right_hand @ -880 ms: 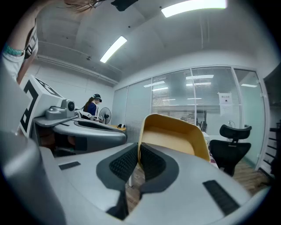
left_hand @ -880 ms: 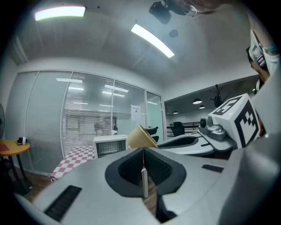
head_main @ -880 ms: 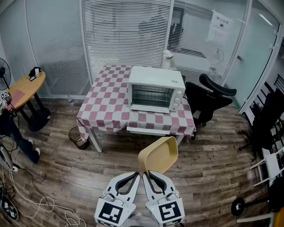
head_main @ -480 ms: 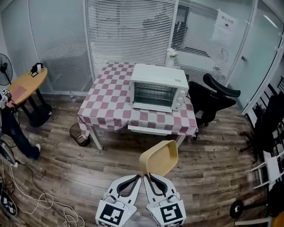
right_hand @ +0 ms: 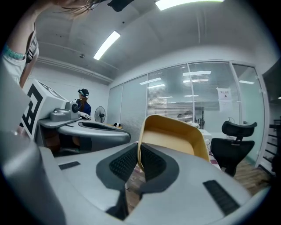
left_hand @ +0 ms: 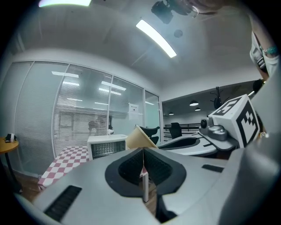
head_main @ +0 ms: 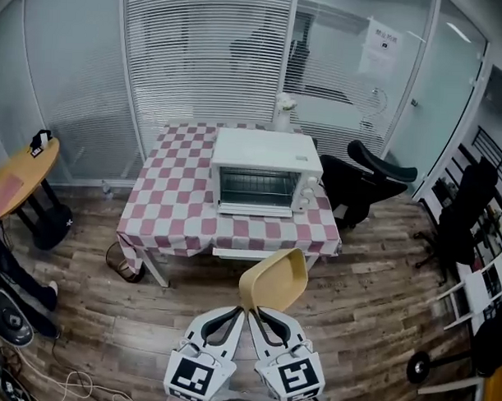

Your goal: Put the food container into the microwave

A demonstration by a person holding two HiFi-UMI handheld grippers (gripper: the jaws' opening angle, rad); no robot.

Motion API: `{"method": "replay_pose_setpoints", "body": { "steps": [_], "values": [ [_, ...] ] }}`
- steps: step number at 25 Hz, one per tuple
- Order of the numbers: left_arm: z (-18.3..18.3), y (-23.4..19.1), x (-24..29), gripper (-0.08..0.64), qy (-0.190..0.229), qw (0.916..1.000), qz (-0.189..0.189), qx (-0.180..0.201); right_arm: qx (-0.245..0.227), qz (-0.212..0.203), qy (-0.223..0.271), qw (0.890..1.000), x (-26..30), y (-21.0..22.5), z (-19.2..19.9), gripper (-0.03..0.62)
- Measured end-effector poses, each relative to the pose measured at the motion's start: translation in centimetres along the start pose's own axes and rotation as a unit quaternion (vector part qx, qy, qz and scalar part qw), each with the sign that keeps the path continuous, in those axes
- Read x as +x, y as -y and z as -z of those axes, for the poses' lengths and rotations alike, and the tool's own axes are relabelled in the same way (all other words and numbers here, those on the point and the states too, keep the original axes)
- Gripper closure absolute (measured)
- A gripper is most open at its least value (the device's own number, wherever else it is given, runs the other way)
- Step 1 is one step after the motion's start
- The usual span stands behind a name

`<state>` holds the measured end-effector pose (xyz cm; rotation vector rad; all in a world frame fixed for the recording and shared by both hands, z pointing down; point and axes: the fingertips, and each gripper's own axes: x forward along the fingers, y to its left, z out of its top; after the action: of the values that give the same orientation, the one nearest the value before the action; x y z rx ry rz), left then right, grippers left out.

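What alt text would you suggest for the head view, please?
The left gripper and right gripper, side by side at the bottom, hold up a tan food container by its near edge over a wooden floor. Ahead, a white microwave sits on a red-checked table.

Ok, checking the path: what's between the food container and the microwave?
Head view: only bare wooden floor, then the front strip of the checkered tablecloth, separate the food container from the microwave.
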<state>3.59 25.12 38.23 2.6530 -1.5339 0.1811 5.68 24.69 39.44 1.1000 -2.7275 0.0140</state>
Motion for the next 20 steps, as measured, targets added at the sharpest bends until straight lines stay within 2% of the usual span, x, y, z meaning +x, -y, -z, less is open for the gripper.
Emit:
{"method": "replay_pose_setpoints", "body": {
  "steps": [8, 20],
  "values": [
    [-0.5, -4.4, 3.9, 0.546, -0.008, 0.9995, 0.028, 0.012, 0.007, 0.018, 0.002, 1.0, 4.9, 2.2, -1.2, 0.578],
    [0.1, -9.3, 5.3, 0.546, -0.011, 0.9991, 0.04, 0.0, 0.005, 0.026, -0.022, 0.999, 10.2, 2.3, -1.3, 0.578]
  ]
}}
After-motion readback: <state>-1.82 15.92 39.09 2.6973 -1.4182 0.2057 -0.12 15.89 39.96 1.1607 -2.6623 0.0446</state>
